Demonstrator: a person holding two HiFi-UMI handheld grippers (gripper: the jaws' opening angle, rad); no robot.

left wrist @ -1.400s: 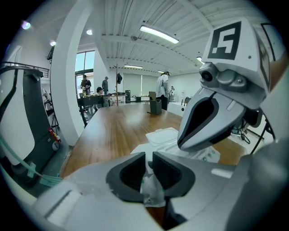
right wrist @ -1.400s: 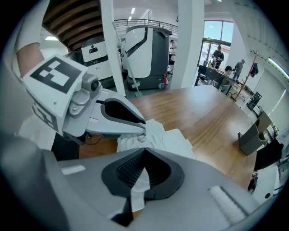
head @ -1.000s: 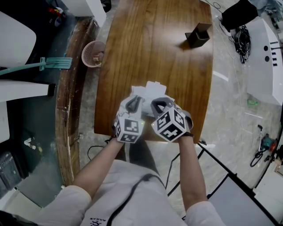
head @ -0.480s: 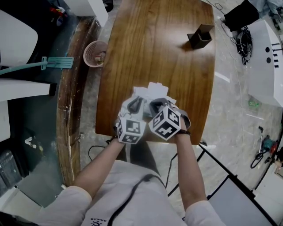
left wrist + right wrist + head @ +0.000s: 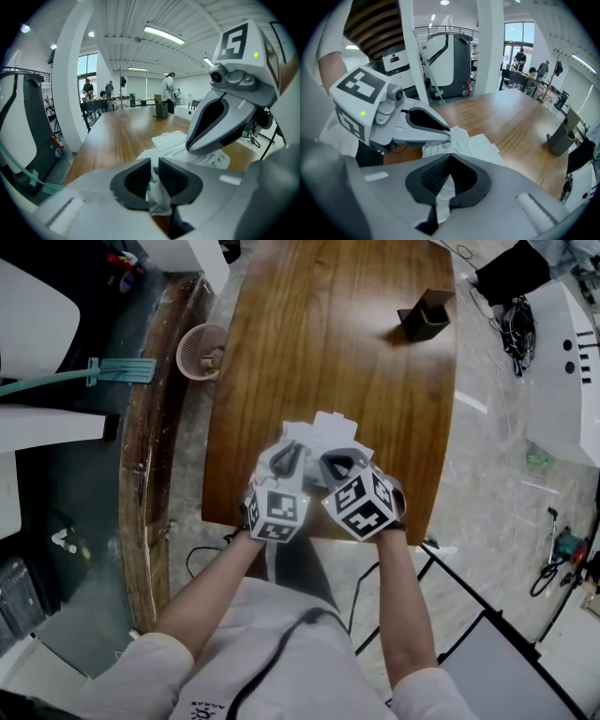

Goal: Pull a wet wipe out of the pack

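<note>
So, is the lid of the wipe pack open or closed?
Open: the white lid is flipped back and lies flat beyond the pack.

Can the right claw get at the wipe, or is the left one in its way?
Yes, it seems so: the right gripper is already shut on a wet wipe, while the left gripper pinches the pack beside it and does not block it.
</note>
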